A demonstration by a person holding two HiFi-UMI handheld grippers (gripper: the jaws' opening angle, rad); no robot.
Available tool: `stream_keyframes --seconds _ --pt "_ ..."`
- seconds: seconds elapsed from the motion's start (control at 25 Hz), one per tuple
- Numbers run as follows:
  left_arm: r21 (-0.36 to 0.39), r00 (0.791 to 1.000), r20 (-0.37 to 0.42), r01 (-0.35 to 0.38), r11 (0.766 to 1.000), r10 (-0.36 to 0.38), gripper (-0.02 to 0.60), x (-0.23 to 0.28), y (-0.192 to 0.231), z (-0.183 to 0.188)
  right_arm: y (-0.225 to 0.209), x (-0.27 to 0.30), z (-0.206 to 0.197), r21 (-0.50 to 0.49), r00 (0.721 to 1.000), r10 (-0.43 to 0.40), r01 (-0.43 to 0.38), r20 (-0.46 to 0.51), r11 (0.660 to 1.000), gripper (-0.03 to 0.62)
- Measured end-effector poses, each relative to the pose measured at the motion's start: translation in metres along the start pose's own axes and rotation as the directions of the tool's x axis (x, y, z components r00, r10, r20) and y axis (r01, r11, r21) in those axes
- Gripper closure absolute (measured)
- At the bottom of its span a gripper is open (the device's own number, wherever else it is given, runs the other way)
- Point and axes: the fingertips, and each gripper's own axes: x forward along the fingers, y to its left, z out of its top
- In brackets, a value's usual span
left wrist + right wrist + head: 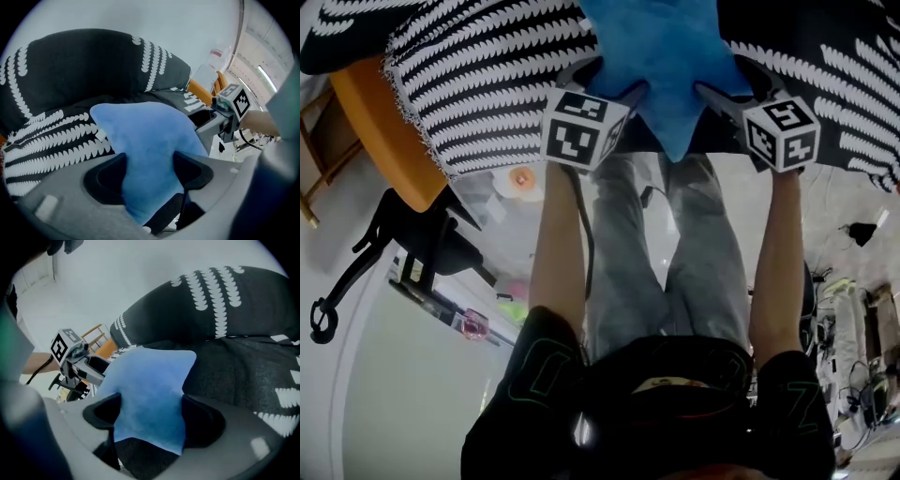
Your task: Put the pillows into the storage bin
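Left gripper (150,169) and right gripper (152,416) both stand wide open, gripping nothing — a point of the blue star-shaped pillow (661,47) lies between each pair of jaws. It rests on black-and-white patterned pillows (487,84) beyond.

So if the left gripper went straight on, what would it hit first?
The blue pillow. It already sits between the open jaws of the left gripper. Behind it probably comes the black-and-white pillow, though depth is hard to judge.
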Motion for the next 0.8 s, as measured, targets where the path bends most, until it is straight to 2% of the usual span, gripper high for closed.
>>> stream_keyframes --seconds 0.08,0.2,0.28,0.44,0.68,0.8 --pt "0.016 1.0 -0.029 0.003 1.0 -0.003 0.252 0.008 0.0 0.0 0.001 0.004 0.0 -0.008 0.999 0.043 -0.043 -0.018 0.999 0.19" --pt "0.041 0.997 -0.074 -0.002 0.999 0.005 0.298 0.016 0.0 -0.002 0.009 0.011 -0.002 -0.027 0.996 0.074 -0.076 -0.056 0.997 0.267" --pt "0.049 0.997 -0.069 -0.022 0.999 0.025 0.323 0.017 0.002 -0.004 0.013 0.014 -0.001 -0.043 0.996 0.061 -0.064 -0.058 0.997 0.328" --pt "0.015 0.997 -0.029 -0.068 0.998 0.069 0.369 0.006 -0.003 -0.007 0.023 0.006 0.003 -0.076 0.999 0.016 -0.019 -0.033 0.997 0.401" --pt "-0.029 0.996 0.04 -0.083 0.996 0.085 0.391 -0.016 -0.012 -0.022 0.042 -0.007 0.003 -0.159 0.999 -0.019 0.012 -0.042 0.987 0.416" --pt "-0.091 0.99 0.087 -0.099 0.991 0.107 0.393 -0.032 -0.011 -0.038 0.06 -0.007 0.009 -0.23 0.998 -0.017 0.004 -0.056 0.973 0.416"
